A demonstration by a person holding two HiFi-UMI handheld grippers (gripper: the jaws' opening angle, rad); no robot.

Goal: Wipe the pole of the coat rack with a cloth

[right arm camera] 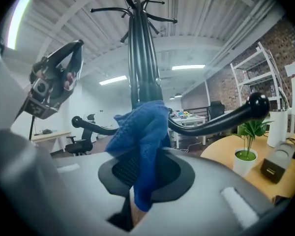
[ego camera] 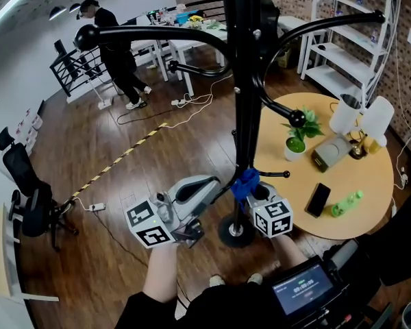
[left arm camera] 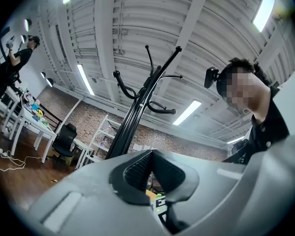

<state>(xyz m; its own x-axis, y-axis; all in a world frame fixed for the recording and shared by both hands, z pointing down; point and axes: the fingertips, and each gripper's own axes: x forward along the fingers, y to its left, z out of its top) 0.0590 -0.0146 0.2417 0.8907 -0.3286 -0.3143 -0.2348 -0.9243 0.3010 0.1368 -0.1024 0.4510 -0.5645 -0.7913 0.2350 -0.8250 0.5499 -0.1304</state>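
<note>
Blue cloth (right arm camera: 140,127), which we are pinching in our right gripper (right arm camera: 140,168), is meeting the black pole (right arm camera: 142,73) low down. Our left gripper (left arm camera: 151,161) is hanging closed and empty. Wiping looks barely begun.

The tall black metal coat rack pole (ego camera: 245,81) runs from 12 o'clock down to its round base just below centre. Low on it, the right claw (ego camera: 250,189) holds a blue woven cloth (ego camera: 244,181) against the pole. The left claw (ego camera: 200,187) sits near the pole at 7 o'clock. A round pale wooden table (ego camera: 370,218) at 3 o'clock carries a small potted green plant (ego camera: 298,137).
</note>
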